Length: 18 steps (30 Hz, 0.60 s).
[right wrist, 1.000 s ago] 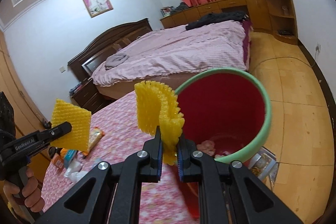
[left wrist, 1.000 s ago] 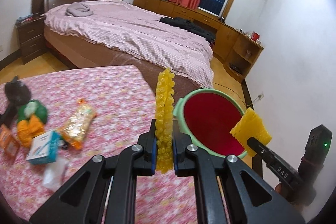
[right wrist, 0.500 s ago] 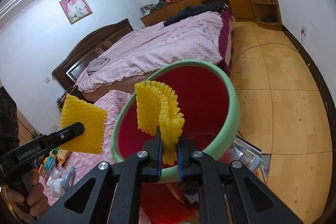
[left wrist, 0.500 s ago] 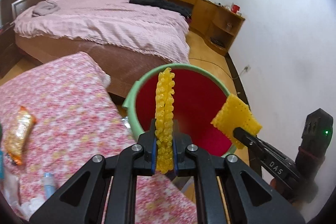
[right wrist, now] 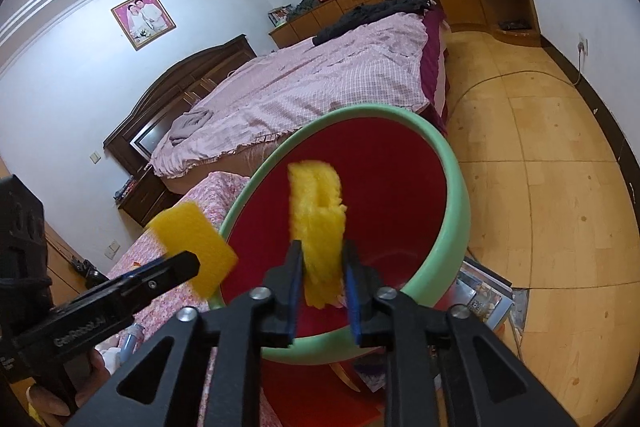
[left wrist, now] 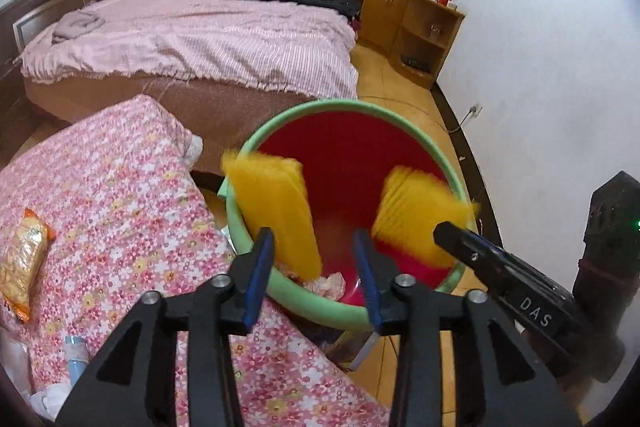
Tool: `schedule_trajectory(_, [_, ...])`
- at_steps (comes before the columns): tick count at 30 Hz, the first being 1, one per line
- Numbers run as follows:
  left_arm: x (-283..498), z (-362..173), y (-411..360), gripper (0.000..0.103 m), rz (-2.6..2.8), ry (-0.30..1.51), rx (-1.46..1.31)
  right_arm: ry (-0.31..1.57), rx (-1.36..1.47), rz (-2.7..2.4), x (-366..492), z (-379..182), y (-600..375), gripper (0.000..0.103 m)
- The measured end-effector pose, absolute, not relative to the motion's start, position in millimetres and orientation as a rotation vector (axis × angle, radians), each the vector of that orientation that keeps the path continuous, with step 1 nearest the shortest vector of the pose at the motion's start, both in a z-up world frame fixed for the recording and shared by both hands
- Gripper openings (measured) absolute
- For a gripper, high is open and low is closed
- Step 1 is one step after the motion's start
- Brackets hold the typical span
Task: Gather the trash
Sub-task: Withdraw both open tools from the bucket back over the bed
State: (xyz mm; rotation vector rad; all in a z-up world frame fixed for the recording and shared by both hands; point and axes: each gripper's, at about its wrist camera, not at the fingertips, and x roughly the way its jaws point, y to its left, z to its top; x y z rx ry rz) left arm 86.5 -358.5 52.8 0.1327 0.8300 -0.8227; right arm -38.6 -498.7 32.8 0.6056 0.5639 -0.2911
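A red bin with a green rim (left wrist: 348, 107) stands beside the flowered table; it also shows in the right wrist view (right wrist: 460, 187). My left gripper (left wrist: 316, 263) is open over the bin's near rim. A yellow foam piece (left wrist: 276, 203), blurred, is loose between its fingers and above the bin's opening. My right gripper (right wrist: 320, 279) is open too, and its yellow foam piece (right wrist: 320, 223), blurred, hangs loose between the fingers over the bin. The right gripper also shows in the left wrist view (left wrist: 456, 239) with its foam piece (left wrist: 420, 215). Crumpled trash (left wrist: 328, 283) lies at the bin's bottom.
The flowered tablecloth (left wrist: 120, 207) holds an orange snack packet (left wrist: 24, 263) and a small bottle (left wrist: 76, 355) at the left. A large pink bed (left wrist: 192, 43) lies behind. Wooden floor (right wrist: 540, 167) lies right of the bin. Papers (right wrist: 480, 299) lie on the floor by the bin.
Both grippers have moved over the bin and opened. The two yellow foam pieces, clamped before, are now loose and blurred between the spread fingers.
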Motion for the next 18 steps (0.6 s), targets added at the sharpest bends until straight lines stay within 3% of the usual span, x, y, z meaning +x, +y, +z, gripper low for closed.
schedule_trajectory(9, [81,60,-348,0.045,-0.805,0.834,0.111,0.555,0.589,-0.304,-45,41,-495,0.042])
schedule_trajectory(18, [74,73,-303,0.045,-0.715,0.818,0.072,0.576,0.551,-0.254,-37,52,-471,0.045])
